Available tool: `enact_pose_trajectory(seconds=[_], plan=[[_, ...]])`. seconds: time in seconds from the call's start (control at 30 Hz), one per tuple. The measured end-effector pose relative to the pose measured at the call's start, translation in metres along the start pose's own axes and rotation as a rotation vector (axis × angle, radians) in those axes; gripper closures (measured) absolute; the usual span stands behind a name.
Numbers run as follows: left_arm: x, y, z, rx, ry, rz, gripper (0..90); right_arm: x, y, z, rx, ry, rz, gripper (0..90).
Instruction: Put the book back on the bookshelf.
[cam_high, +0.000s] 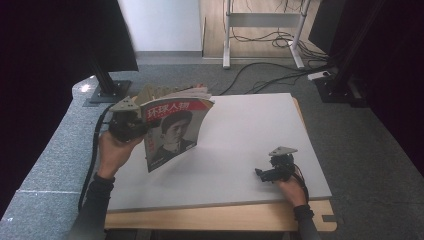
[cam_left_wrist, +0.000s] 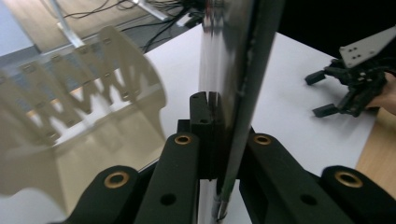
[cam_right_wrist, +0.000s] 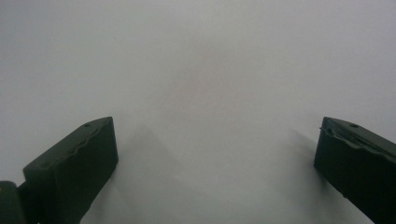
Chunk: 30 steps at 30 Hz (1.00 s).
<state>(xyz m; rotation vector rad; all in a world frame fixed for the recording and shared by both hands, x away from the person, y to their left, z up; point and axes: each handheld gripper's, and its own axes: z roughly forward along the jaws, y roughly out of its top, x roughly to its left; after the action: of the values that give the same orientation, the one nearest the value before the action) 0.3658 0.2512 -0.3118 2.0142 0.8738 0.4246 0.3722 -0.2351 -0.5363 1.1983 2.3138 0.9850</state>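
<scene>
The magazine (cam_high: 172, 132) is clamped by its edge in the left gripper (cam_high: 136, 126) at 9 o'clock, while the right gripper (cam_high: 263, 174) is held wide apart over bare board (cam_high: 250, 135) at 4.

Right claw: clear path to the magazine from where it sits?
Probably yes. The right claw rests open on the white board, with bare board between it and the magazine, which the left claw holds upright at one edge.

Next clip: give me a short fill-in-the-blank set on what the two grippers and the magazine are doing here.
1. The magazine is clamped in the ____ gripper.
2. The right gripper has its jaws ____, nothing between them.
3. The magazine is held ____ the white board, not lying flat on it.

Missing words: left; open; above
</scene>
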Motion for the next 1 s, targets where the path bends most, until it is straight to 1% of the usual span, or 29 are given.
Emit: enact_pose_trajectory(seconds=[0.13, 0.33, 0.5, 0.6, 0.67, 0.83, 0.93, 1.0], plan=[[0.01, -0.007, -0.014, -0.004, 0.04, -0.034, 86.9, 0.0, 0.0, 0.0, 0.0, 0.0, 0.001, 0.0], [0.027, -0.016, -0.037, -0.01, 0.114, -0.078, 87.0, 0.0, 0.0, 0.0, -0.001, -0.001, 0.002, 0.0], [0.041, -0.02, -0.049, -0.02, 0.169, -0.122, 86.9, 0.0, 0.0, 0.0, -0.002, -0.001, 0.002, 0.0], [0.049, -0.021, -0.05, -0.024, 0.2, -0.141, 86.9, 0.0, 0.0, 0.0, -0.002, -0.001, 0.002, 0.0], [0.053, -0.02, -0.048, -0.025, 0.213, -0.151, 87.0, 0.0, 0.0, 0.0, -0.002, -0.001, 0.002, 0.0], [0.065, -0.017, -0.037, -0.013, 0.249, -0.173, 86.9, 0.0, 0.0, 0.0, -0.002, -0.001, 0.002, 0.0], [0.071, -0.016, -0.032, -0.014, 0.262, -0.18, 86.9, 0.0, 0.0, 0.0, -0.003, -0.001, 0.0, 0.0], [0.075, -0.015, -0.027, -0.017, 0.273, -0.193, 86.9, 0.0, 0.0, 0.0, -0.002, 0.0, -0.001, 0.0]])
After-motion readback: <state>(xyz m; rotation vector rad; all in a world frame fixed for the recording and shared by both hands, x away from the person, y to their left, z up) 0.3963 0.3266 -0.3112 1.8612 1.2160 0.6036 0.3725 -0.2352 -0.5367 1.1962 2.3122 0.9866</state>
